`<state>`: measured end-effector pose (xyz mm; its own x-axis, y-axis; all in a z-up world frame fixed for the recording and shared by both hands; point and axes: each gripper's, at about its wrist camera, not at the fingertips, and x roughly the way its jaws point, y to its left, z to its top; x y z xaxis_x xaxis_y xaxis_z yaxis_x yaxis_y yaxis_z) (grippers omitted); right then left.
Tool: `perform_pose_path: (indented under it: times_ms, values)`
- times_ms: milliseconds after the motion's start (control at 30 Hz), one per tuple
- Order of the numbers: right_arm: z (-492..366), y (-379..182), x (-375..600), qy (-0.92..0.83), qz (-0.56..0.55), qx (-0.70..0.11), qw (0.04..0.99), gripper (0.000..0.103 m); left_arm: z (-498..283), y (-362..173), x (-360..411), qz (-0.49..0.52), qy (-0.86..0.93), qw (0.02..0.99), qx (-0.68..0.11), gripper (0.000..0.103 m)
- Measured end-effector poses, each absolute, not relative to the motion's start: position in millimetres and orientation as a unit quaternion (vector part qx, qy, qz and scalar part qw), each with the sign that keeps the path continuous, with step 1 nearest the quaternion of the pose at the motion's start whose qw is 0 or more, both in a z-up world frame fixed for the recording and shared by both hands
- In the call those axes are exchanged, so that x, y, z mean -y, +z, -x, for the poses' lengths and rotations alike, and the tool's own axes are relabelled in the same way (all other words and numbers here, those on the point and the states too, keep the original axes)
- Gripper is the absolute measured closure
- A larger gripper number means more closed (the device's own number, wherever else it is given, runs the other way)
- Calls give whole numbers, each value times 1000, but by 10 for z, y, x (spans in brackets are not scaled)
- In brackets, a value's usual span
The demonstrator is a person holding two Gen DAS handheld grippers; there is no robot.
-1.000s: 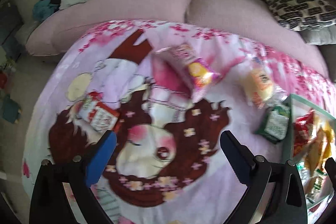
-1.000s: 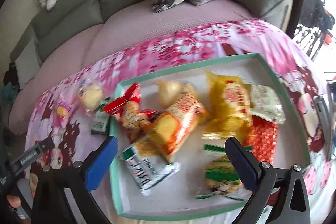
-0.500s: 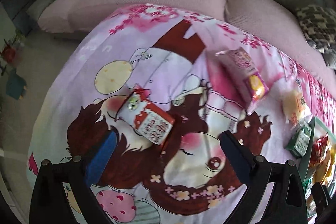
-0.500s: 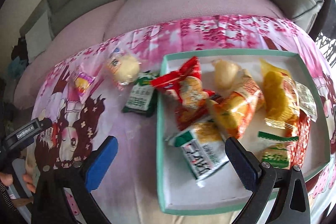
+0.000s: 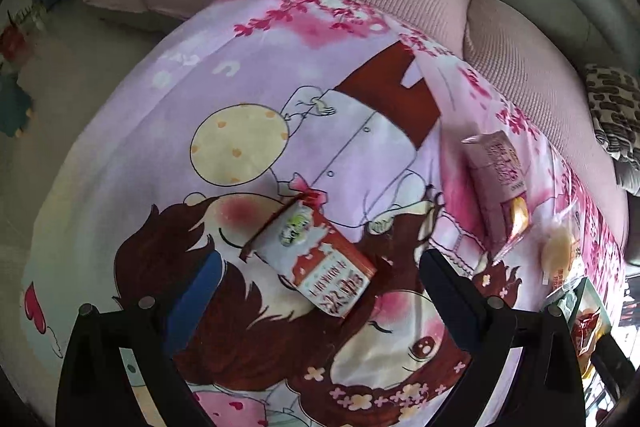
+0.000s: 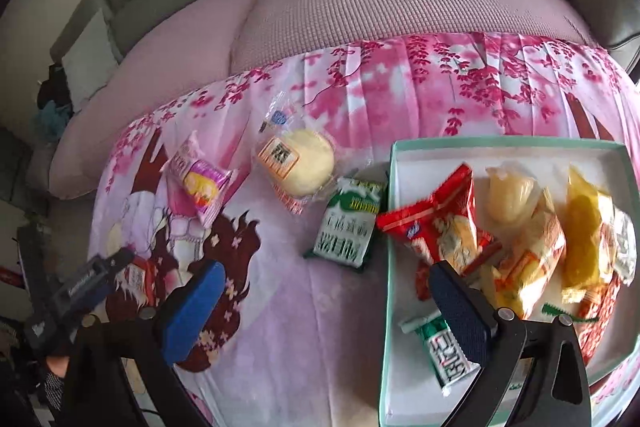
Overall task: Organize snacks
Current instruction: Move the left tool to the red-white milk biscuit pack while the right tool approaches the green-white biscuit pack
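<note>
Both tongs gape empty (left tongs (image 5: 316, 291) over red-and-white packet (image 5: 316, 261)).

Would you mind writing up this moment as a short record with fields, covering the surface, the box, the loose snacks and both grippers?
surface: cartoon-print blanket
box: teal-rimmed box, holding several snack packets
loose snacks: red-and-white packet, pink packet, wrapped bun, green-and-white packet
left gripper: open, over the red-and-white packet
right gripper: open, empty, straddling the box's left rim
</note>
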<state>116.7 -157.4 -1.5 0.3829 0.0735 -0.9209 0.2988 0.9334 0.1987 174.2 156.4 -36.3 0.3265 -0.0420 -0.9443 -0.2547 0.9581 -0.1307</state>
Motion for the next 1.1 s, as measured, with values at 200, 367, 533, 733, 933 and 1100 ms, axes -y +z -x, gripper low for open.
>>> perform_pose_path:
  times_ms: [200,367,533,733,933,1100]
  values:
    - [-1413,-56,1593,-74,-149,-569,806,23,-1768,-459,-1592,128,68,797,-587,4]
    - [-1532,-232,1569,-67,-158,-588,790,40,-1772,-542,-1663,142,75,787,-595,4]
    - [-1598,-423,1514,-90,-137,-608,776,40,-1746,-614,-1740,160,77,779,-601,5]
    - [-1681,-545,1531,-102,-133,-615,770,43,-1764,-596,-1646,165,55,781,-600,16]
    - [-1775,-575,1455,-112,-93,-614,776,43,-1813,-586,-1439,171,10,792,-587,24]
    - [-1858,-623,1342,-113,-63,-610,782,43,-1831,-590,-1229,147,-17,801,-580,33]
